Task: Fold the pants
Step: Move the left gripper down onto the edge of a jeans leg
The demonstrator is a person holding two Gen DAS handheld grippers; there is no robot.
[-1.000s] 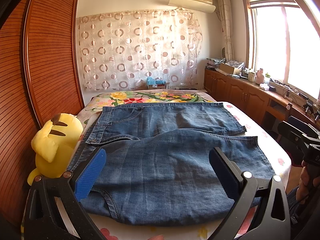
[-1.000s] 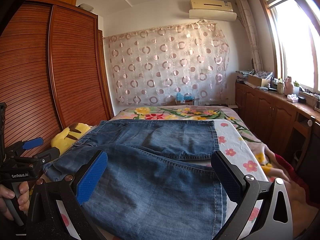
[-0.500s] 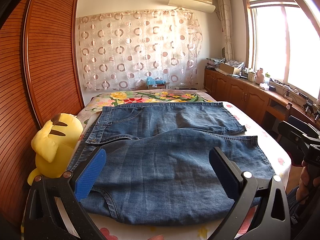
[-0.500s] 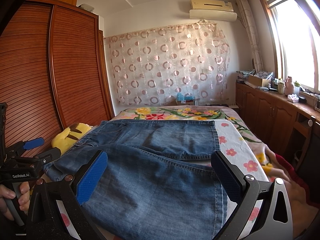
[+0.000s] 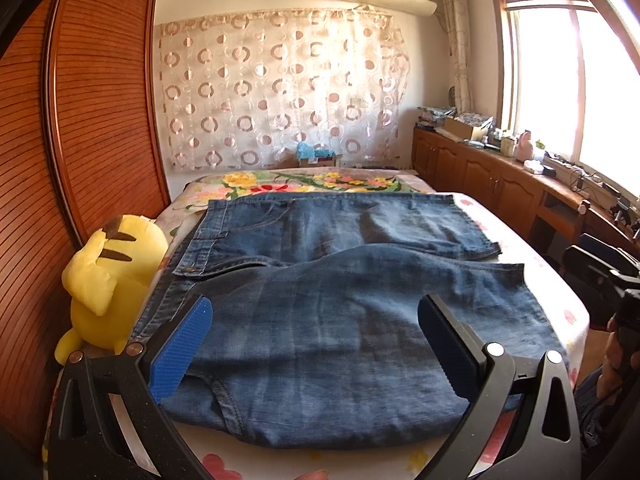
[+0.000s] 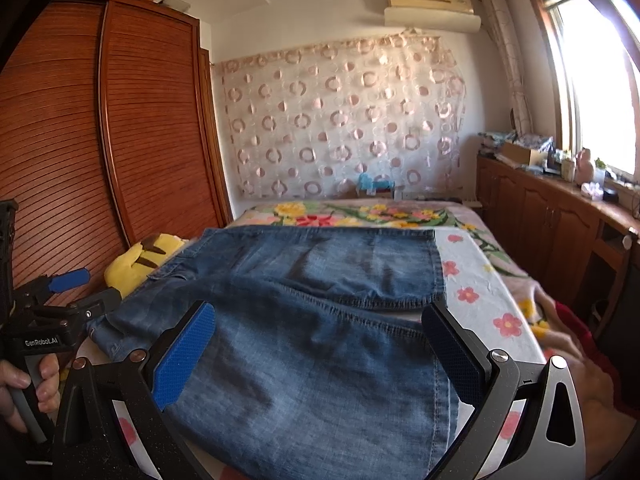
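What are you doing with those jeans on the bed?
A person is about to fold the jeans, which lie spread out on the flowery bed. They hold the left tongs and right tongs, both open and holding nothing, near the closest edge. A yellow plush toy sits beside the jeans.

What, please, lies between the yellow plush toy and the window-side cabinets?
In the left wrist view, the bed lies between the yellow plush toy and the cabinets, with the blue jeans spread flat on it.
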